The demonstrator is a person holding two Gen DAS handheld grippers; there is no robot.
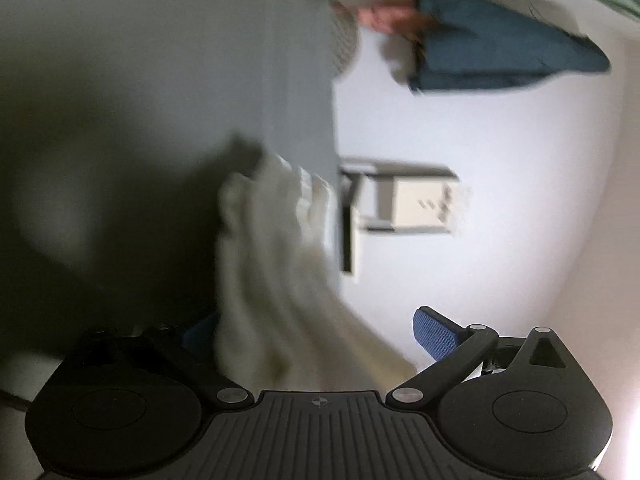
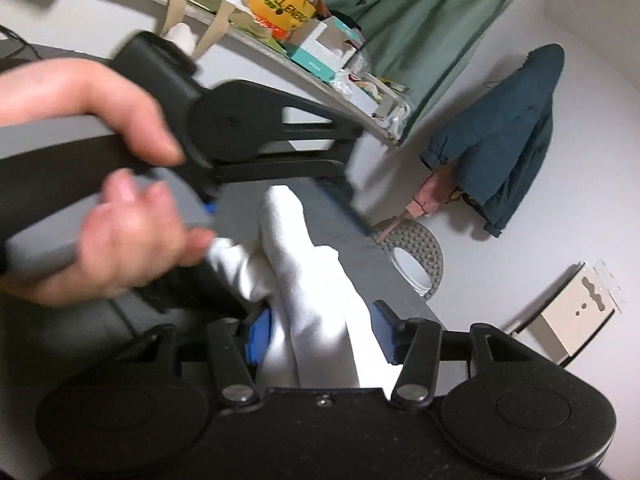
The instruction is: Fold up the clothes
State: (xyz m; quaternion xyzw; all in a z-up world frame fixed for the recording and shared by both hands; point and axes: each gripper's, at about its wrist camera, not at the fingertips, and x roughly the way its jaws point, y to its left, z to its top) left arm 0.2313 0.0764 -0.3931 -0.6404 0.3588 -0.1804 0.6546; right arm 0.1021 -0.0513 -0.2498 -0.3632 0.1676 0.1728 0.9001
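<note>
The white garment (image 2: pixel 316 300) is lifted off the grey counter (image 2: pixel 372 276) and hangs bunched between the 2 grippers, so the step in hand looks like the pick-up and shake-out before any fold is laid; no fold shows yet. In the right wrist view the cloth fills the lower centre, running up between the blue pads of the right gripper (image 2: pixel 320 340). Its fingers (image 2: pixel 384 334) stand apart with cloth in the gap, and I cannot tell whether they pinch it. The left gripper (image 2: pixel 280 196), held by a hand (image 2: pixel 112 216) at left of frame, reaches over the cloth's top. In the blurred left wrist view the garment (image 1: pixel 276 264) trails up the centre; the right-hand pad (image 1: pixel 436 334) stands clear of it and the other is hidden, so its grip is also unclear.

Next, I judge, the cloth needs spreading flat, gripped by 2 corners held well apart.

The counter's edge runs along the right of the cloth, with a perforated grey object (image 2: pixel 416 256) near it. A hanging blue jacket (image 2: pixel 504 140) and a green curtain (image 2: pixel 420 20) lie beyond. Open counter lies at centre frame.
</note>
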